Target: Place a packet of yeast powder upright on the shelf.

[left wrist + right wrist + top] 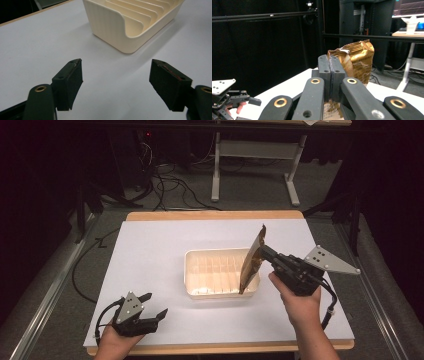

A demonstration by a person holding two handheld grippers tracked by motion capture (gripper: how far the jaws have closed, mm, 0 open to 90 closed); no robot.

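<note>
Right hand-held gripper (264,252) pinches gold packet (251,262) upright, long axis vertical.

The left gripper (150,306) is held low at the near left, cradled in the left hand (116,340), with its jaws spread wide and nothing caught between the pads (71,80). The right gripper (262,251) is held higher up by the right hand (300,306), pointed up and to the left (forearm coming in from the bottom edge), and its jaws are pressed tight together on a thin gold packet (357,62).
</note>
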